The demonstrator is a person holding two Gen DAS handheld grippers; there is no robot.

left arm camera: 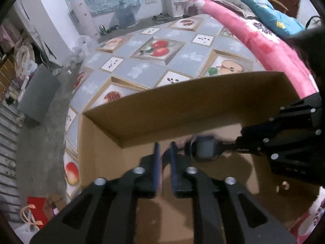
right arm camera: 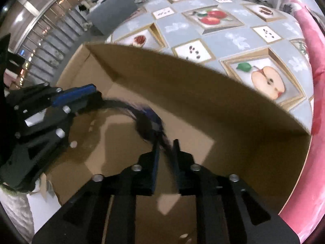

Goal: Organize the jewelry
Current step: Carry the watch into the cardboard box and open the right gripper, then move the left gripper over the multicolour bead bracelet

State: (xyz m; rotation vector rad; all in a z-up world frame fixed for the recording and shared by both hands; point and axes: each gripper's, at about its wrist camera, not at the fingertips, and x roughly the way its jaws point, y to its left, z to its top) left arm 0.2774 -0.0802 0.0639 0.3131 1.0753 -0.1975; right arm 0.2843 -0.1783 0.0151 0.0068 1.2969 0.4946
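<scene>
Jewelry here is taken to be a dark wristwatch, blurred, hanging over the inside of a cardboard box. One strap end lies between the blue pads of the left hand-held gripper, the other runs to the right hand-held gripper; both pairs of jaws are seen slightly apart, and whether either still pinches the strap cannot be told. The watch is judged light, its strap limp and its face scratchable, so the strap is the better hold. The box stands on a bench under a fruit-patterned cloth.

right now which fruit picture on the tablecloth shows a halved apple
The halved apple picture beyond the cardboard box, green leaf beside it; others show red apples or pomegranate.
</scene>
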